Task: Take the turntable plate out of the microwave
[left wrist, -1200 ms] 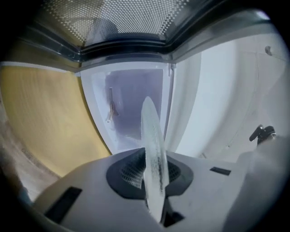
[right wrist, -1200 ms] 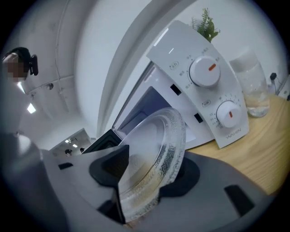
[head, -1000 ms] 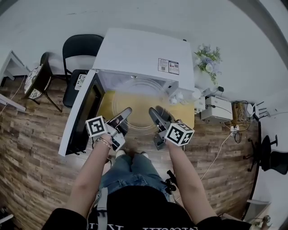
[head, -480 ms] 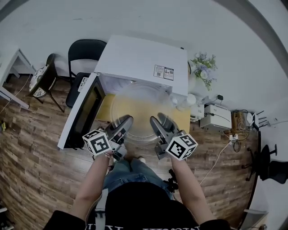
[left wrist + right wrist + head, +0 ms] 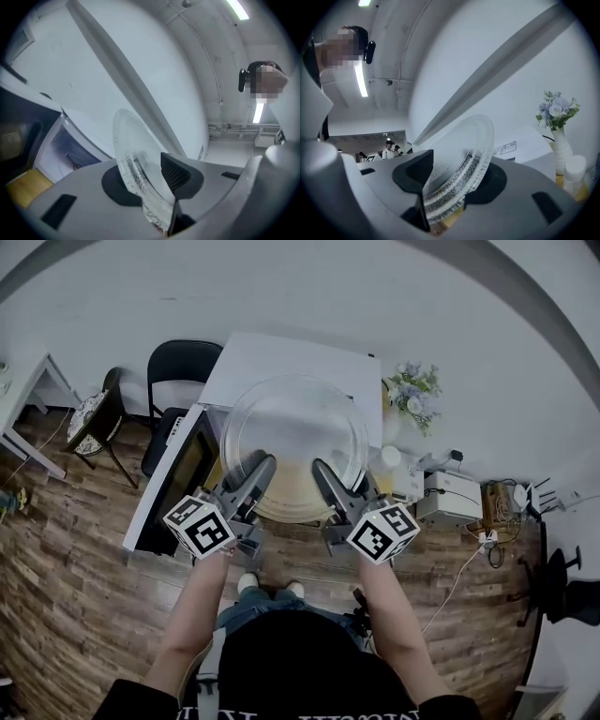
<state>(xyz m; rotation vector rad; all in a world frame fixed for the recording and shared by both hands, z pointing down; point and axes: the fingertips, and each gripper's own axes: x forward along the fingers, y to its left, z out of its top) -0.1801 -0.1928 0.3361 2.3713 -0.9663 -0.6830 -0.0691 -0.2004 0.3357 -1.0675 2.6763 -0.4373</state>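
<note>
Slippage threatens. Head view: the clear round glass turntable plate juts ahead of left claw and right claw, above the white box-shaped microwave. Left gripper view: the left claw pinches the plate's near edge, and its jaws have just been opening. Right gripper view: the right claw is clamped on that edge.

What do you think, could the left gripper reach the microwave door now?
Probably not: the left gripper holds the turntable plate with the right gripper, though its jaws have just been opening on it.
</note>
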